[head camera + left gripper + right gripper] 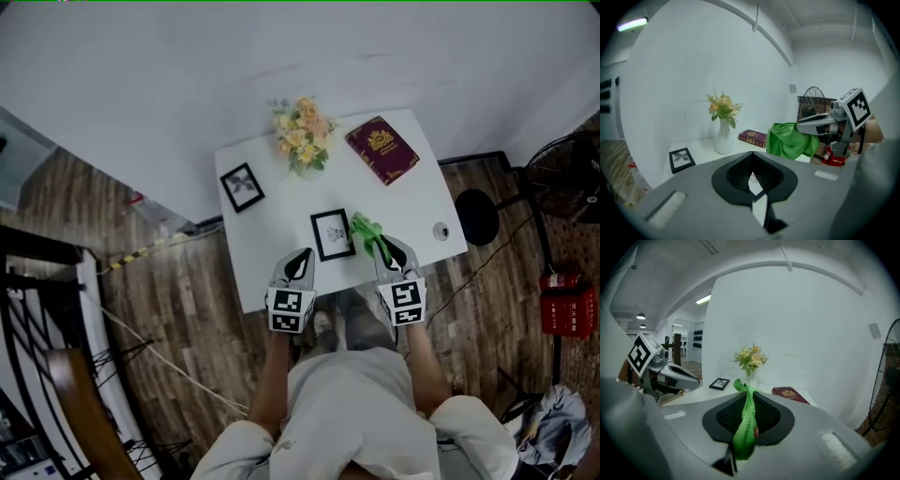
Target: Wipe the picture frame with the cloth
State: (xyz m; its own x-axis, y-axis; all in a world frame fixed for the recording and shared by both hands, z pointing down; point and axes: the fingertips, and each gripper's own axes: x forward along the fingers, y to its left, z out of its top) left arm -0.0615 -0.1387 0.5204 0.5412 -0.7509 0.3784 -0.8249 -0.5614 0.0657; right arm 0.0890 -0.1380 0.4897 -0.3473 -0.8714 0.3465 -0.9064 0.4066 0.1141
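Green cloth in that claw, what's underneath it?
The green cloth, pinched in the right gripper, hangs over the white table beside the picture frame. Its folds cover the spot directly below.

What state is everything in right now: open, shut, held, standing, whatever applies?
Left tongs: slightly open, gripping nothing.
Right tongs: shut on the green cloth.
Near picture frame: on the table, not held.
Far picture frame: propped up, leaning back.
Book: closed, lying flat.
Flower vase: upright.
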